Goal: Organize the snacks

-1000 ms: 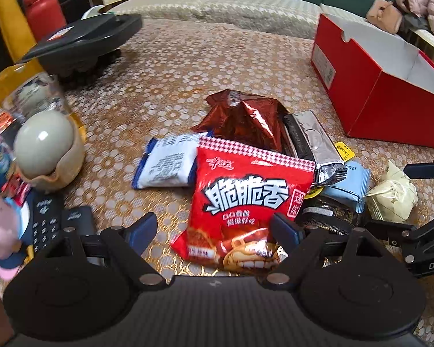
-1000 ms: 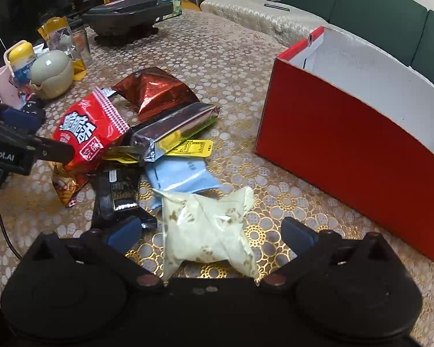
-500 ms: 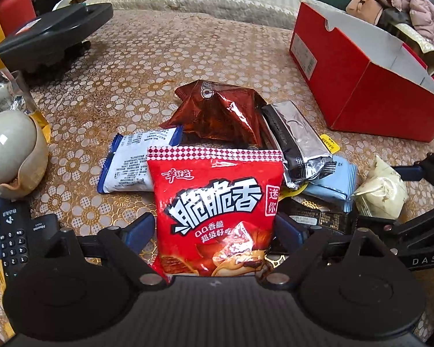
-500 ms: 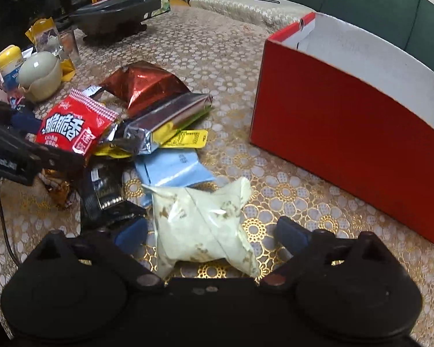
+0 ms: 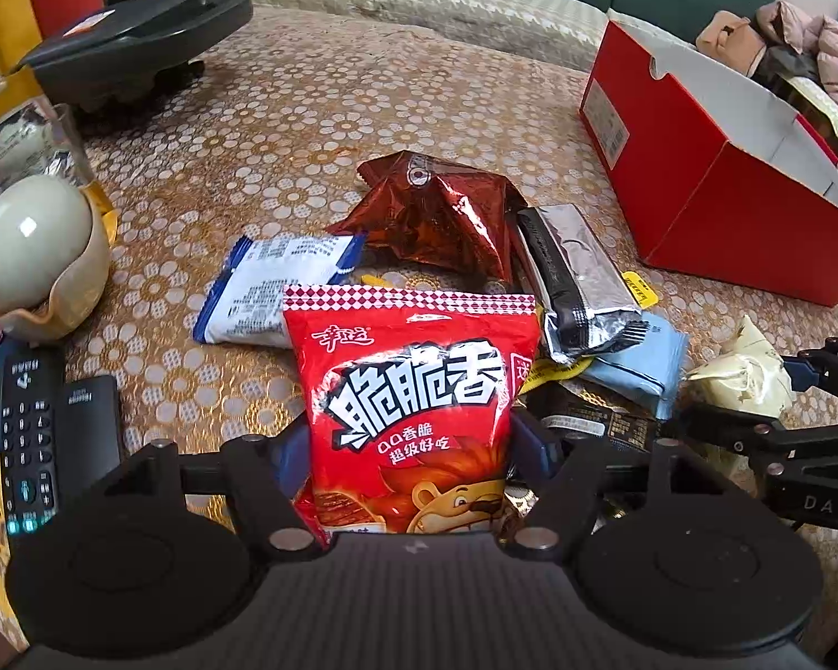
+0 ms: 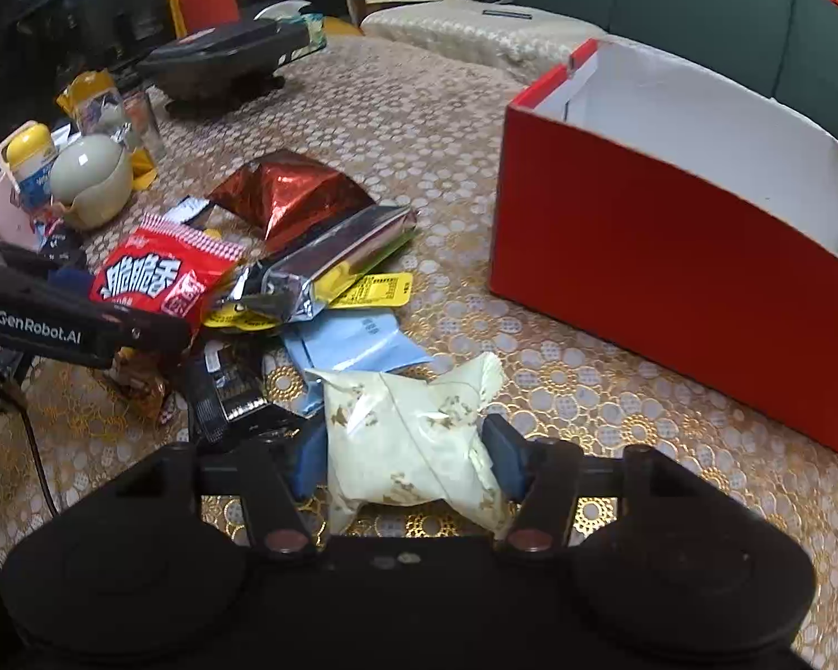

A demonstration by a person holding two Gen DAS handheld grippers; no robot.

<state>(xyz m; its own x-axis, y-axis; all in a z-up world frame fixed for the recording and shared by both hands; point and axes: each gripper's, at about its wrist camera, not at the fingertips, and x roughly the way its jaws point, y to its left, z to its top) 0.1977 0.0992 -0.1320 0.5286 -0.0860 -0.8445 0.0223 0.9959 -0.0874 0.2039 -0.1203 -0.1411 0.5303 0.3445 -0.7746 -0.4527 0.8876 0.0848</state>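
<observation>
L claw [image 5: 413, 446] just closed onto red snack pack [image 5: 413, 391], R claw [image 6: 408, 455] just closed onto cream pouch [image 6: 413, 435], red box [image 6: 670, 257] far right on tabletop [image 6: 419, 106]

A heap of snack packets lies mid-worktop [image 5: 318, 128], with the open box [image 6: 659, 257] to its right. In the heap, the lion packet [image 5: 413, 391] sits nearest on the left, overlapping the flat packet [image 5: 268, 290]; the foil pouch [image 5: 436, 218] lies behind, the long foil bar [image 5: 581, 279] to its right, and the crumpled bag [image 6: 413, 435] nearest on the right
</observation>
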